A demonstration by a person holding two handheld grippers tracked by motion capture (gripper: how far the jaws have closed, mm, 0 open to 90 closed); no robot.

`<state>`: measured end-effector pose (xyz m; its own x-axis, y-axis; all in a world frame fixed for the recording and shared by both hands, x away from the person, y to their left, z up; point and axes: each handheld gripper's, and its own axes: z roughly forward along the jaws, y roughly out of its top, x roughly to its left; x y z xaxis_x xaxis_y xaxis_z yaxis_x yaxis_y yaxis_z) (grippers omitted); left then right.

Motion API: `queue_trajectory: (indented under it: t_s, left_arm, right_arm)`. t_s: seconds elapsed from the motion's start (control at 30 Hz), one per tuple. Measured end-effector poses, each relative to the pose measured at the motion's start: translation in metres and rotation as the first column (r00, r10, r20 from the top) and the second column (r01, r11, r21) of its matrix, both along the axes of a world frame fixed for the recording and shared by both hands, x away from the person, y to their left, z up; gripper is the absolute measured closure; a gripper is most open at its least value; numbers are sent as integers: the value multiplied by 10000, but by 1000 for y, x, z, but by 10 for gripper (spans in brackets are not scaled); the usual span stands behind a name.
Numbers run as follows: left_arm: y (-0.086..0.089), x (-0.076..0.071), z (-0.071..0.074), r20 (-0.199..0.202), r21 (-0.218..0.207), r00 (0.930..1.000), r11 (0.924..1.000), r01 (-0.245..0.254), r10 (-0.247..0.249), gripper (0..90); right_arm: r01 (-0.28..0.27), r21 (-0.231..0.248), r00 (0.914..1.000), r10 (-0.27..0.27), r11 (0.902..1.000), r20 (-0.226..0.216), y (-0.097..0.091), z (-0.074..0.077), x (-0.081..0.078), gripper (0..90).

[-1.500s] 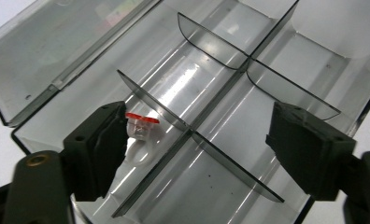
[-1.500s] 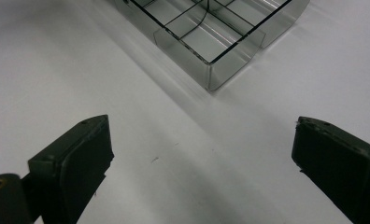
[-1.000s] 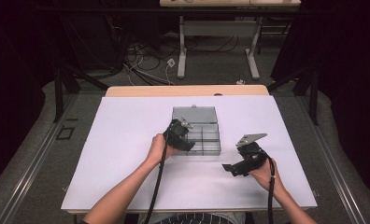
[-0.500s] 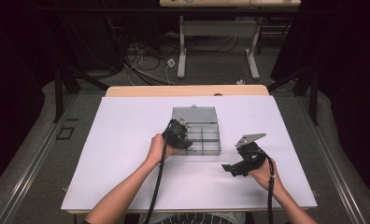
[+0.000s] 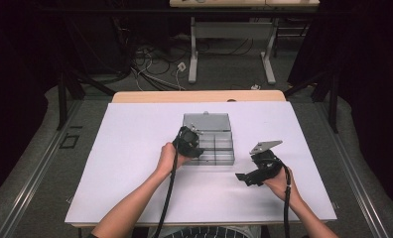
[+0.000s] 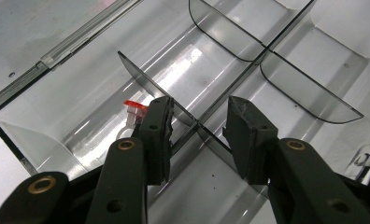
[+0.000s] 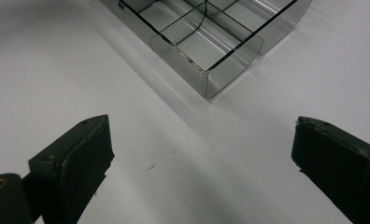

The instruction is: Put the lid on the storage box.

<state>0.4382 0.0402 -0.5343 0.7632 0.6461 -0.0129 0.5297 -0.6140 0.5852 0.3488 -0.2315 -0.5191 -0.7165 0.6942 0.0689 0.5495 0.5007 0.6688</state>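
Left tongs (image 6: 197, 128) are down inside the clear compartment box (image 5: 208, 140) and have just been closing on a removable smoky divider (image 6: 164, 93); the panel stands between the pads, left pad touching or nearly so, right pad apart with a gap, so not yet pinched. For a clean pull, the panel should be centred between the pads, gripped near its top edge, then drawn straight up along its slots; a skewed pull would likely jam it or drag the light box across the tabletop (image 5: 135, 148). Right tongs (image 7: 202, 154) are spread wide, empty, hovering over bare tabletop just short of the box corner (image 7: 206, 79); steadying the box wall could be done with them. A small red-and-white item (image 6: 135, 111) behind the left pad is half hidden and not identifiable. Divider's lower seat is covered by the pads.
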Motion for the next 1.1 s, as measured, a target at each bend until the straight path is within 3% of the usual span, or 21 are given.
queue_trajectory:
  t_s: [0.4,0.73,1.0,1.1]
  left_arm:
    - [-3,-2,0,92,86,9999,9999,-92,91,616]
    - [-2,-2,-1,116,55,9999,9999,-105,104,617]
    - [-3,-4,-1,214,108,9996,9998,-176,174,617]
    - [-3,-4,-1,235,64,9995,9998,-203,201,617]
  right_arm:
    - [27,-165,10000,-26,9999,32,9,6,15,42]
    - [42,-506,9996,-28,9987,290,19,18,43,51]
    - [270,-282,9977,-252,9992,625,19,20,63,153]
    - [458,-232,9971,-443,9987,613,19,20,71,237]
